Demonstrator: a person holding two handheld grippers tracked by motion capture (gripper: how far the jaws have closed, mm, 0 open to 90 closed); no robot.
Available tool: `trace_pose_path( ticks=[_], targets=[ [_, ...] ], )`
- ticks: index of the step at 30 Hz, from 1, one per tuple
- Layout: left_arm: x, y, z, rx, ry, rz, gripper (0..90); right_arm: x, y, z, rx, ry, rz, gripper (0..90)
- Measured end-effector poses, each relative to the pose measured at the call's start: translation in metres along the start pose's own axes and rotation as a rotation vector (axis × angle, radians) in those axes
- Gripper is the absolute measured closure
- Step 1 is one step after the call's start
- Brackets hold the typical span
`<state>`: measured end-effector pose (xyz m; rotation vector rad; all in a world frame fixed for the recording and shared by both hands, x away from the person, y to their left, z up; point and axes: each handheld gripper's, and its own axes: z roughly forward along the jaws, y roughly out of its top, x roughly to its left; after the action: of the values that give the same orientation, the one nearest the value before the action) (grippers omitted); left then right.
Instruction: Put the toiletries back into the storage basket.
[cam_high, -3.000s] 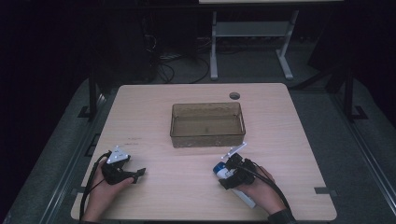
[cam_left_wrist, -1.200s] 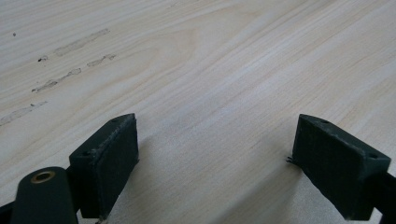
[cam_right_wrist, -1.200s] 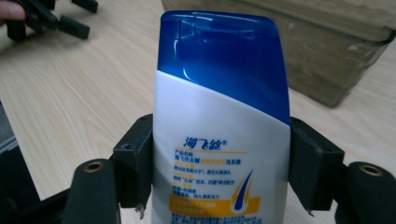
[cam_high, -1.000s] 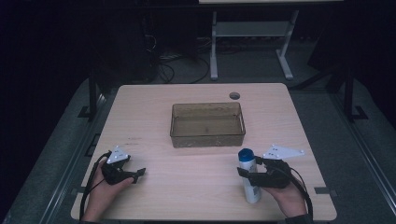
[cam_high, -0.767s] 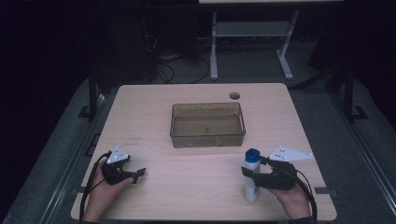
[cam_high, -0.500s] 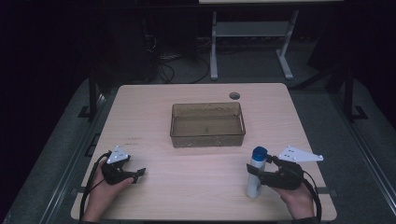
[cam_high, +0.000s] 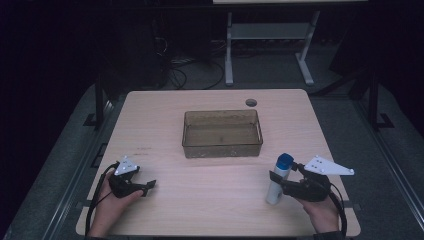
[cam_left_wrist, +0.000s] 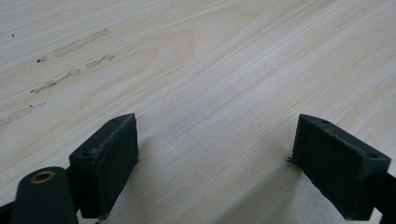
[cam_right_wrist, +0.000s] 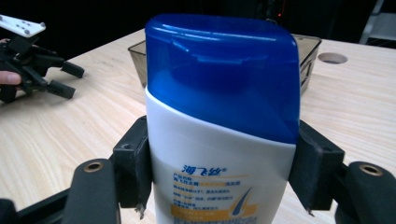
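A dim workroom, cables and a metal stand at the back, surrounds a pale wooden table where a person works with a hand-held claw in each hand. At the table's centre sits an empty smoky-clear plastic bin; a round cable hole lies at about 1 o'clock from it.

At roughly 5 o'clock from the bin, near the table's front edge, a white shampoo bottle with a blue cap stands upright, clamped in the right gripper. In the right gripper view the two black pads press flat against the bottle's white body just below the cap, one on each side, with the printed label beneath them.

The left gripper rests low over the wood at about 8 o'clock from the bin, its jaws spread wide with nothing but bare tabletop between them.

The bottle looks like rigid moulded plastic with a glossy, smooth skin, so it is likely slippery under a light pinch and may give slightly if squeezed hard. How full it is cannot be told, so its weight is uncertain. A hold on the body's two opposite sides, as now, seems soundest; the rounded cap would offer the pads less purchase. Gripped this high, a full bottle could swing below the pads when lifted toward the bin.
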<state>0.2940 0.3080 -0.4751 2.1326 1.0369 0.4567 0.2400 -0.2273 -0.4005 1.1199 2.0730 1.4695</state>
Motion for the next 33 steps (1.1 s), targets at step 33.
trace_pose_path(
  ticks=[33],
  targets=[
    [0.000,0.000,0.000,-0.001,0.000,-0.001,13.1,-0.019,0.024,0.007,-0.058,-0.068,-0.031,33.4]
  ],
)
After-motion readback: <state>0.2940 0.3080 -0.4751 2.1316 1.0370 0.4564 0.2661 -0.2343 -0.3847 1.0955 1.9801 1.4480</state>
